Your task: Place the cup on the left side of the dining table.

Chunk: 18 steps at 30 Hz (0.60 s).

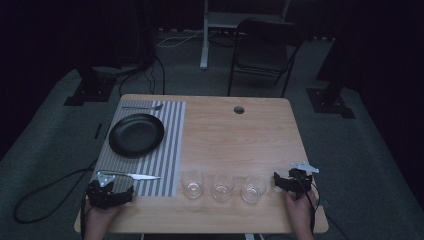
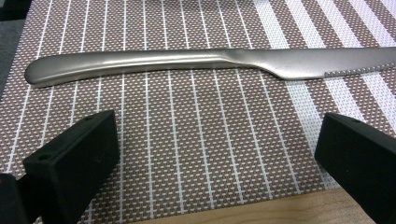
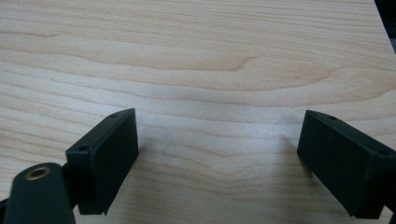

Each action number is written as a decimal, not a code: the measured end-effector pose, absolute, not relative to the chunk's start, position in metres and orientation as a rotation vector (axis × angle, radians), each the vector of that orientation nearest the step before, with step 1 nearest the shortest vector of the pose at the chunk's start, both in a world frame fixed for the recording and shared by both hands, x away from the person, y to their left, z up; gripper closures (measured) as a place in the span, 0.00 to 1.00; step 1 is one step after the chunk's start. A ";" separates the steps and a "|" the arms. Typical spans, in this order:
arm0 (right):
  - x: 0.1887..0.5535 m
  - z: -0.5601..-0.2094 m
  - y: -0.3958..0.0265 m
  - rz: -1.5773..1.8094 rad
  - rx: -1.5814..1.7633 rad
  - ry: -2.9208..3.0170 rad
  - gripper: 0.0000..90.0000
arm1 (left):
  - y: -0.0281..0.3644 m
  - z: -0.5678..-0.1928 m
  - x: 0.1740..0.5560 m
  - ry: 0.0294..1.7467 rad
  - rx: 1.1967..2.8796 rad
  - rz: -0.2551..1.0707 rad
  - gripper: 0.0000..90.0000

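my left gripper [image 2: 210, 154]: jaws apart, knife [image 2: 187, 63] just ahead
my right gripper [image 3: 219, 158]: jaws apart
risk: flat knife may slip my pinch

Dim, murky high view, bright, sharp close-ups, soft shadows

A striped woven placemat [image 1: 170, 150] covers the left part of the light wooden table [image 1: 240, 135], with a round black plate [image 1: 136, 135] on its far half, a metal fork [image 1: 142, 107] lying beyond the plate at the far edge, and a steel table knife [image 1: 140, 176] lying crosswise near the mat's near edge. To the right of the mat, three clear drinking glasses [image 1: 222, 189] stand in a row along the table's near side. The left gripper [image 1: 107, 192] sits at the near left just before the knife, the right gripper [image 1: 292, 181] at the near right just beside the rightmost glass.
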State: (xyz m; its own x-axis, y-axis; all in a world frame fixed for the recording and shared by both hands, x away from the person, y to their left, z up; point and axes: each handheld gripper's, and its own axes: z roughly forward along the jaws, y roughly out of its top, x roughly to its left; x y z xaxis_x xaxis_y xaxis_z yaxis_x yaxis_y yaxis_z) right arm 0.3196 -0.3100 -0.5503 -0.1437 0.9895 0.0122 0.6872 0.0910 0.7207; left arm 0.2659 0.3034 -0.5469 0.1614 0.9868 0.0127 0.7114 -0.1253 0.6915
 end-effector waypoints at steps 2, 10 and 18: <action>0.320 -0.550 -0.310 0.816 1.643 1.888 0.13 | 0.303 -0.547 0.266 1.606 1.900 0.659 0.00; 0.320 -0.550 -0.310 0.816 1.642 1.888 0.13 | 0.303 -0.547 0.266 1.609 1.897 0.659 0.00; 0.320 -0.550 -0.310 0.815 1.642 1.888 0.13 | 0.304 -0.546 0.266 1.601 1.909 0.652 0.01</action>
